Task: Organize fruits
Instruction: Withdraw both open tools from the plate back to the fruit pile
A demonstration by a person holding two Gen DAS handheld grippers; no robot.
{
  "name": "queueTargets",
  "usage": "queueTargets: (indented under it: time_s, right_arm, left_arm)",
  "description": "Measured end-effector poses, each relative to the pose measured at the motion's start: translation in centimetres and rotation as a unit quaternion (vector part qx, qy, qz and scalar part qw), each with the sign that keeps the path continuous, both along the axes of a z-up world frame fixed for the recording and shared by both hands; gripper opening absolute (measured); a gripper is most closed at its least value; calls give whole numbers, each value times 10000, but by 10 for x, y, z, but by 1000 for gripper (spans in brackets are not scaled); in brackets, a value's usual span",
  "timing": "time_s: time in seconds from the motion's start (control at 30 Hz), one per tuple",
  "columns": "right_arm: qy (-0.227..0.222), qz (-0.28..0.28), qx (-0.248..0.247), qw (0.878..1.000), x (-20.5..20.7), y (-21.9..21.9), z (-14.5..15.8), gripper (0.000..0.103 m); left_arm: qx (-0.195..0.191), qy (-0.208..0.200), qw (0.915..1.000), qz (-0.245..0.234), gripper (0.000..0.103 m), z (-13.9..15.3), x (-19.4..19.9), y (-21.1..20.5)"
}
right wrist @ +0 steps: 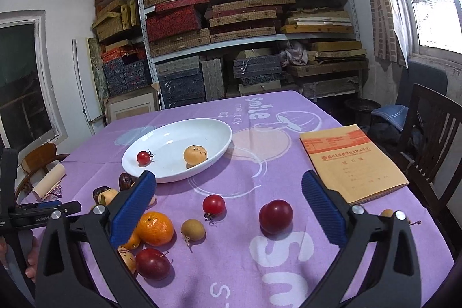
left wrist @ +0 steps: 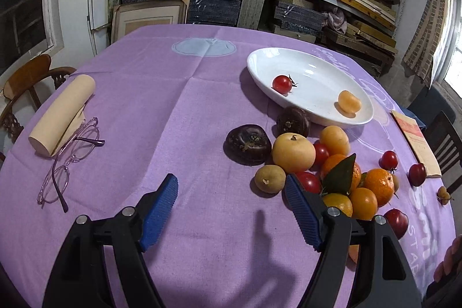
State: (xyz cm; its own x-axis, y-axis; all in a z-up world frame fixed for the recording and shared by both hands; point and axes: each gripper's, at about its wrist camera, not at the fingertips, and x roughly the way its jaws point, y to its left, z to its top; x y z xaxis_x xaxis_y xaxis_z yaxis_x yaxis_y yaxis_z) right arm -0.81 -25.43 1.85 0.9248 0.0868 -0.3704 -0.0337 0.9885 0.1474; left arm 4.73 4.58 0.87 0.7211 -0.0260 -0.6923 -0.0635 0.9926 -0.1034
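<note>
The tablecloth (right wrist: 260,172) reads "smile"; left tool (right wrist: 43,214) "GenRobot".

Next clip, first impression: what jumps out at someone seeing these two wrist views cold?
The white oval dish on the purple tablecloth draws the eye, holding only a cherry tomato and a small orange fruit. Nearer the cameras, a heap of mixed fruit still lies loose on the cloth. Both the left gripper and the right gripper hang open and empty.
</note>
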Motion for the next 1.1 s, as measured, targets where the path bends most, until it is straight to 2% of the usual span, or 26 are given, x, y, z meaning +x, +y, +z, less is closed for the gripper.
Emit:
queueTargets:
  time_s: [0.2,0.47,0.57,0.67,0.83,0.87,0.9,0.97,1.1]
  right_arm:
    - [100,27,-190,9998,8,9,-2,99]
    - [171,-1,-79,9998,15,3,-3,99]
    - [218,15,-64,9997,17,3,-4,99]
    - [237,33,-98,9997,18,5,-5,99]
    - [243,27,-109,9996,19,6,-5,99]
    - [245,22,-101,9996,19,5,-5,99]
    - [243,13,-89,9997,19,5,-5,99]
    - [239,-10,-75,9997,19,4,-5,99]
    - [242,-8,-28,9997,19,1,-5,99]
  left_arm:
    - [165,27,9998,-135,77,-3,8,-6]
    - [331,270,9988,-241,78,-16,26,-15]
    - [260,332,9988,-245,81,-21,29,-12]
    - [347,311,9988,-164,87,-23,32,-13]
    - [190,482,9984,-243,87,-26,45,-13]
    - [108,531,9981,-291,85,-27,45,-12]
    - [-22,550,9978,-357,76,-27,45,-10]
    - [-92,511,9977,-436,65,-27,42,-8]
    - [-76,470,9972,-571,57,-28,39,-13]
